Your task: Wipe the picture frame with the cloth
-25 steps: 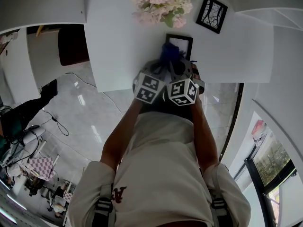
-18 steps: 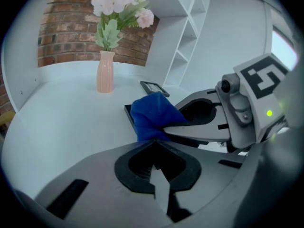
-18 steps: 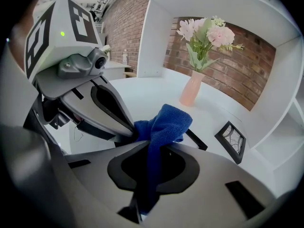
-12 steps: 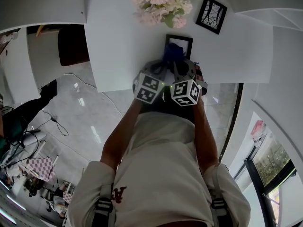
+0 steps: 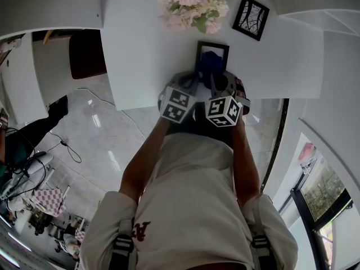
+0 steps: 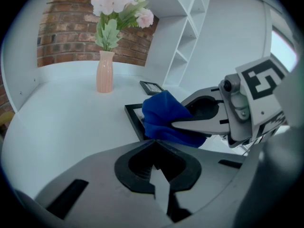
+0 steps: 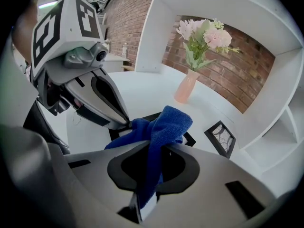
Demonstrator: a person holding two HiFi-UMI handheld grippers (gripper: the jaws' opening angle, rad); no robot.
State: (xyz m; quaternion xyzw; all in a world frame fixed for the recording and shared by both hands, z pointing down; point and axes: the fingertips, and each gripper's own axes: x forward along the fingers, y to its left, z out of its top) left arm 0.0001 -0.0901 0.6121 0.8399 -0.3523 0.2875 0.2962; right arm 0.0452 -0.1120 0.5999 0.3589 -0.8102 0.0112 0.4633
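A black picture frame (image 5: 213, 44) lies flat on the white table (image 5: 140, 55), with a blue cloth (image 5: 211, 59) bunched on top of it. My right gripper (image 7: 153, 148) is shut on the cloth (image 7: 167, 123), which spills forward out of the jaws onto the frame (image 7: 191, 139). In the left gripper view the right gripper (image 6: 174, 124) presses the cloth (image 6: 160, 112) onto the frame (image 6: 133, 115). My left gripper (image 6: 155, 144) is shut, its tip at the frame's near edge. From the right gripper view the left gripper (image 7: 124, 122) touches the frame beside the cloth.
A pink vase of flowers (image 6: 105, 72) stands behind the frame. A second small black frame (image 5: 251, 17) lies to the right of it. White shelving (image 6: 190, 27) rises at the table's back right, a brick wall (image 7: 237, 75) behind. The table's front edge (image 5: 135, 107) runs under my grippers.
The right gripper has slid the cloth rightward across the frame. The left gripper has stayed where it was.
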